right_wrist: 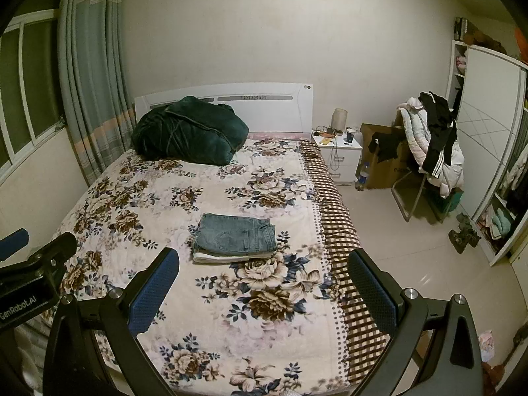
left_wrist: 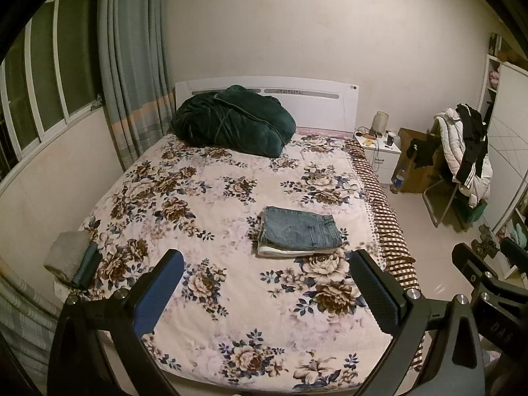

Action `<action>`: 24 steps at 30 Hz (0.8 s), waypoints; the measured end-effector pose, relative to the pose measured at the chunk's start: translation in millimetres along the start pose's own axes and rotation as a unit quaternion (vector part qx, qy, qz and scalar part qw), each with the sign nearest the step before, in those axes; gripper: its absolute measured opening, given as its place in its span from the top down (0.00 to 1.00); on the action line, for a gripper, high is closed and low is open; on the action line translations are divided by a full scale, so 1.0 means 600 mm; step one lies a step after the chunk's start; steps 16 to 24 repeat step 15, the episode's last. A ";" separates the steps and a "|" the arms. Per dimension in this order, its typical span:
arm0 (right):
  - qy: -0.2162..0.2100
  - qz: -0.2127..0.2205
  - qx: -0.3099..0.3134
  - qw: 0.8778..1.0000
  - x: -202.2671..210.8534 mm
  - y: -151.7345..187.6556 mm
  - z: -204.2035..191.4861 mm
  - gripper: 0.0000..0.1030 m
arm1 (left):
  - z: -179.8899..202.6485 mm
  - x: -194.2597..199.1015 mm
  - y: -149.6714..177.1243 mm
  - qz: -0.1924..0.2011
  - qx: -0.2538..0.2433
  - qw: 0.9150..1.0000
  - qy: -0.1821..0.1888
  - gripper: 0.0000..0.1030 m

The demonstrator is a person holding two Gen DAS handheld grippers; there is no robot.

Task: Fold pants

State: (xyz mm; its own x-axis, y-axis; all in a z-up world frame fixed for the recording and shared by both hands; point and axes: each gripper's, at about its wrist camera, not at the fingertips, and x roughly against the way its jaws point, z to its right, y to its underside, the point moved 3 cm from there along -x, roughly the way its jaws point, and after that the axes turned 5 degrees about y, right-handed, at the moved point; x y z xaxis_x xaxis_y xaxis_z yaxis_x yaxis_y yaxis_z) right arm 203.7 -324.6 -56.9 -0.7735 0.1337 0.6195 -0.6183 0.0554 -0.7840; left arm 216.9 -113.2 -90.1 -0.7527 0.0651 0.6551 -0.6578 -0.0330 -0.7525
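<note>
Folded jeans (right_wrist: pixel 236 237) on floral bed (right_wrist: pixel 165 204)

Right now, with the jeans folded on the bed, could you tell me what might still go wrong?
1. The folded jeans sit on a paler folded piece; nudging either could slide the stack apart.
2. The soft floral bedspread could wrinkle and tip the stack.
3. The left gripper and right gripper hover close together, jaws open, and could collide.

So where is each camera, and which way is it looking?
Left wrist: on the left gripper above the bed's foot, facing the headboard; its own open fingers show, plus the right gripper at right.
Right wrist: on the right gripper, facing likewise; the left gripper shows at left.
Shared: folded jeans, green blanket, nightstand.
</note>
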 end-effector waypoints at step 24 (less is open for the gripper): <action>0.000 0.000 0.002 1.000 -0.001 0.001 -0.002 0.00 | 0.004 0.014 0.011 0.004 0.004 1.000 -0.006 0.00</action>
